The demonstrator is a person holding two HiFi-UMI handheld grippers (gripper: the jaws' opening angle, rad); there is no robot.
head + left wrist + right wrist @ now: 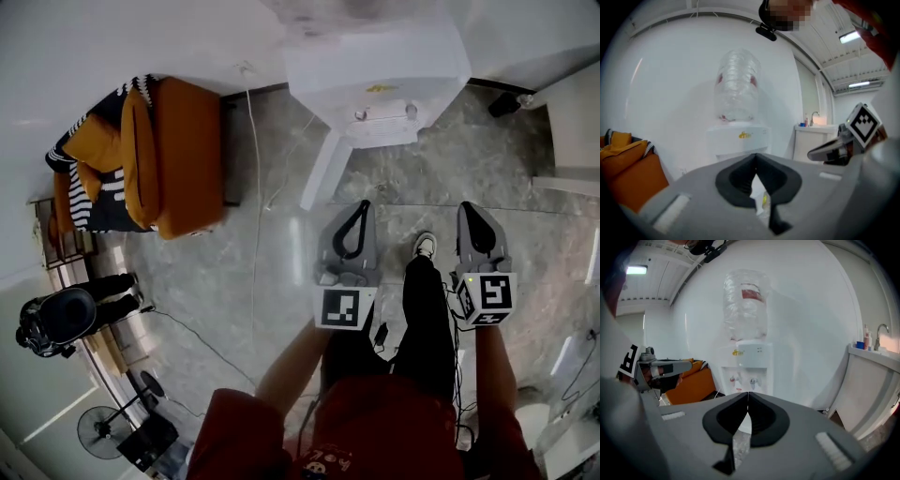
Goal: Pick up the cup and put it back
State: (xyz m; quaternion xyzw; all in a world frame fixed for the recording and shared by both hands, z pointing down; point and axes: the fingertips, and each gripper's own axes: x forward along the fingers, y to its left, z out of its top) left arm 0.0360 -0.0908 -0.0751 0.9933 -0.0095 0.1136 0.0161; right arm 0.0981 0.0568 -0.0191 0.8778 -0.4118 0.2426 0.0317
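Note:
No cup shows in any view. A white water dispenser stands against the wall ahead, with a clear bottle on top and taps below. My left gripper and right gripper are held side by side in front of it, above the floor, both pointing at it. In the left gripper view the jaws meet at the tips with nothing between them, and the dispenser is straight ahead. The right gripper's jaws are likewise shut and empty.
An orange sofa with striped cushions stands at the left wall. A cable runs across the stone floor. A fan and a person in black are at the far left. A white sink cabinet is at the right.

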